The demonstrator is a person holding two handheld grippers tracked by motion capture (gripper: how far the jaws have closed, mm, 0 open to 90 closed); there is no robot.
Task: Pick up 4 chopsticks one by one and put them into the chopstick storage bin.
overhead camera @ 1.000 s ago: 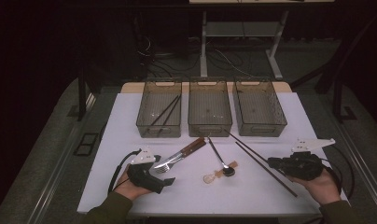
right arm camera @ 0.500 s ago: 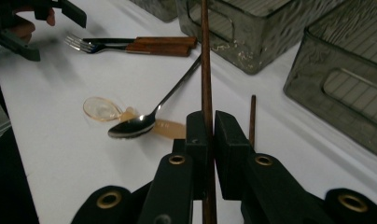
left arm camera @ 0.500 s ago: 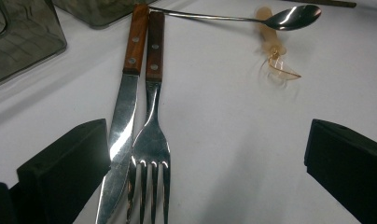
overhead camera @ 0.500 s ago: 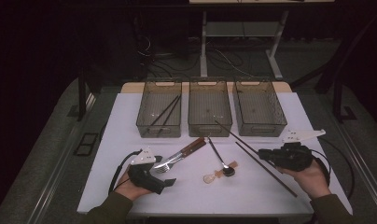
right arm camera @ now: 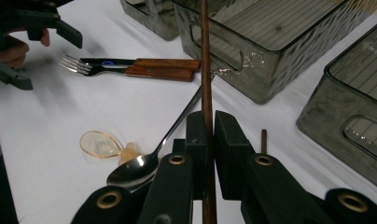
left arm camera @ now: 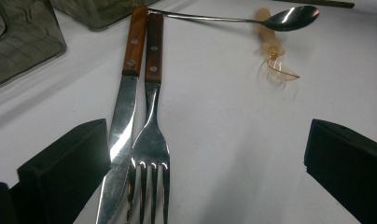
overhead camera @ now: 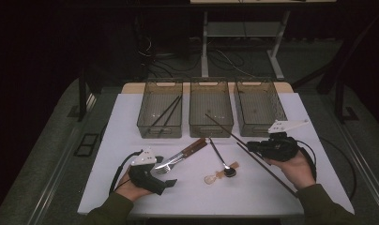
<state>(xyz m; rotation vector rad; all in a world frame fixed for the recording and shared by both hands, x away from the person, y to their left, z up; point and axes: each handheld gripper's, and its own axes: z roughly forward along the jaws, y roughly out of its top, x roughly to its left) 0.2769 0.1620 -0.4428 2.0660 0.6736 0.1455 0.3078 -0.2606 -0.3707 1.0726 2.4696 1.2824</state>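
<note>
High view: the right gripper (overhead camera: 258,146), held over the white counter (overhead camera: 131,136), carries one dark chopstick (overhead camera: 225,129) whose far end reaches ahead of its jaws over the front rim of the middle bin (overhead camera: 211,107); a second chopstick (overhead camera: 267,169) lies on the counter under and behind that gripper. The left gripper (overhead camera: 165,174) rests low with the fork (overhead camera: 171,165) and knife (overhead camera: 187,151) just ahead of its jaws. Left gripper view: the jaws stand spread wide and empty; the knife blade (left arm camera: 119,154) lies against the inner face of the left-hand jaw, the fork (left arm camera: 151,154) beside it between the jaws, and the metal spoon (left arm camera: 289,17) and clear plastic spoon (left arm camera: 270,51) lie well ahead. Right gripper view: the jaws are pressed together on the chopstick (right arm camera: 206,70), which runs straight up from them towards the middle bin (right arm camera: 270,42). Judged risk: the pinch is narrow and sits far from the stick's tip, so the stick may pivot or slip, strike the bin rim, or land in a bin other than the left bin (overhead camera: 160,112), which already holds similar sticks.
</note>
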